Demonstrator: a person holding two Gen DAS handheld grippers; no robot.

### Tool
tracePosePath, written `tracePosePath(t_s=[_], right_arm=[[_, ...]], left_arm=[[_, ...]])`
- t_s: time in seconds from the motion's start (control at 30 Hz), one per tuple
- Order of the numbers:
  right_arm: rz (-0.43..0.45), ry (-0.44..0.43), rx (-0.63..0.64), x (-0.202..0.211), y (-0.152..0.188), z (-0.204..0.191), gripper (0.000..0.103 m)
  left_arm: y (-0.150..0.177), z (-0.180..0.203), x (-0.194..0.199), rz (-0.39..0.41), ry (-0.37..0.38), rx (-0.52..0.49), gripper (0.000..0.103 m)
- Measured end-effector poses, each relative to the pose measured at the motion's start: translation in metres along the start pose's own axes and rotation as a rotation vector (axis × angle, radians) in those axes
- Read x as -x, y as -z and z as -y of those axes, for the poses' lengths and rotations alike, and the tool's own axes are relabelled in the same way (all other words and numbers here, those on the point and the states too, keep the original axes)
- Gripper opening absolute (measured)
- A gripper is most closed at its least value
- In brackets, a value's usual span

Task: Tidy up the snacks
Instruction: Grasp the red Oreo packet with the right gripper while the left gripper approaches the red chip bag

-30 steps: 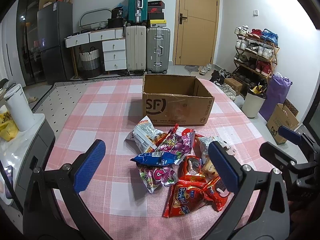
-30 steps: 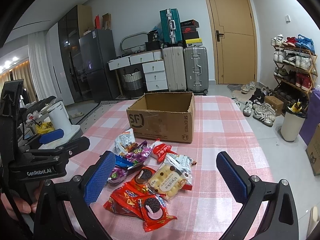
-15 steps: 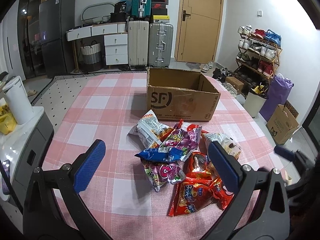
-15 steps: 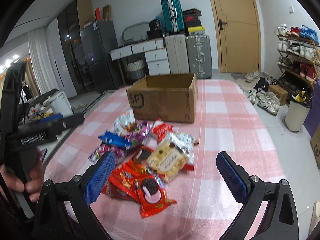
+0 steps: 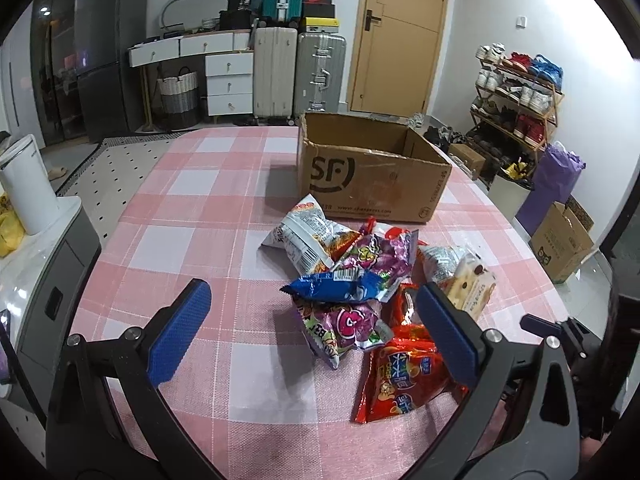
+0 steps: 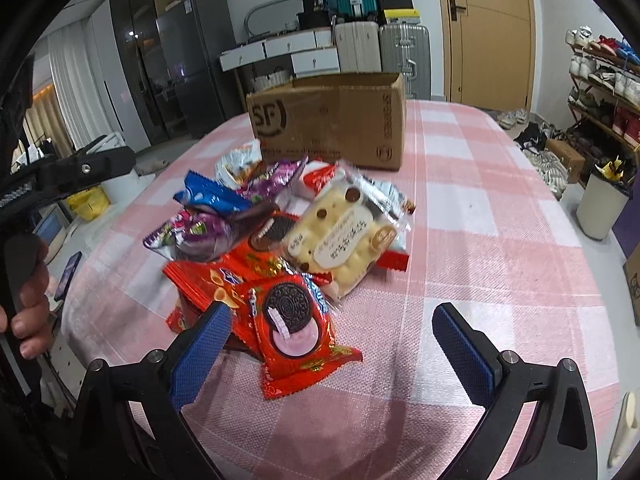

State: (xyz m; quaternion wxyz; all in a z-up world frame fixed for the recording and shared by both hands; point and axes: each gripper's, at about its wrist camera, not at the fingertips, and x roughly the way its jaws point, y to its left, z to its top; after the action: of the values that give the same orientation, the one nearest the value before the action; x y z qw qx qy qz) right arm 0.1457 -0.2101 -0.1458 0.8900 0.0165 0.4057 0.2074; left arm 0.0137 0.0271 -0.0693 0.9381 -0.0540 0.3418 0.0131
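A heap of snacks (image 5: 372, 296) is piled on the checked table (image 5: 208, 200), just in front of an open box (image 5: 372, 176) whose inside looks empty as far as it is shown, so nothing seems to have been sorted yet. The box is set with its open top upward and close behind the heap, probably so that each pack can be carried over in one short move. The left gripper (image 5: 316, 332) is held low over the near edge of the heap, its jaws spread wide and nothing between them; a purple pack (image 5: 348, 328) and a blue pack (image 5: 336, 286) are framed in the gap, so one of these is likely aimed at. The right gripper (image 6: 332, 344) is likewise held wide apart and empty, with the red cookie pack (image 6: 292, 320) lying between its pads and not touched by them. That pack is at the heap's near edge and rests on top of others, which is probably why it is approached first. The packs overlap and look slippery and crinkly, so a neighbour could be dragged along when one is lifted.
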Motion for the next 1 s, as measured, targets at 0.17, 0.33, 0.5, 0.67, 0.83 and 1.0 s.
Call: tracePosePath(t_s=[0.17, 0.33, 0.5, 0.67, 0.83, 1.0], right_arm=[[-0.046, -0.005, -0.006, -0.020, 0.003, 0.001, 0.098], [-0.078, -0.030, 0.000, -0.032, 0.007, -0.002, 0.080], [-0.087, -0.049, 0.013, -0.034, 0.008, -0.003, 0.054], [-0.093, -0.088, -0.003, -0.031, 0.009, -0.001, 0.046], [-0.088, -0.121, -0.022, -0.026, 0.010, 0.001, 0.046], [-0.067, -0.138, -0.028, -0.016, 0.009, 0.000, 0.046]], left_arm=[[0.006, -0.002, -0.008, -0.017, 0.008, -0.005, 0.102], [0.011, -0.005, -0.011, -0.031, 0.025, -0.005, 0.102], [0.013, -0.005, -0.012, -0.035, 0.047, -0.009, 0.102], [0.017, -0.007, -0.010, -0.043, 0.060, 0.003, 0.102], [0.021, -0.009, -0.008, -0.053, 0.075, 0.008, 0.102], [0.026, -0.012, -0.010, -0.100, 0.156, 0.050, 0.102]])
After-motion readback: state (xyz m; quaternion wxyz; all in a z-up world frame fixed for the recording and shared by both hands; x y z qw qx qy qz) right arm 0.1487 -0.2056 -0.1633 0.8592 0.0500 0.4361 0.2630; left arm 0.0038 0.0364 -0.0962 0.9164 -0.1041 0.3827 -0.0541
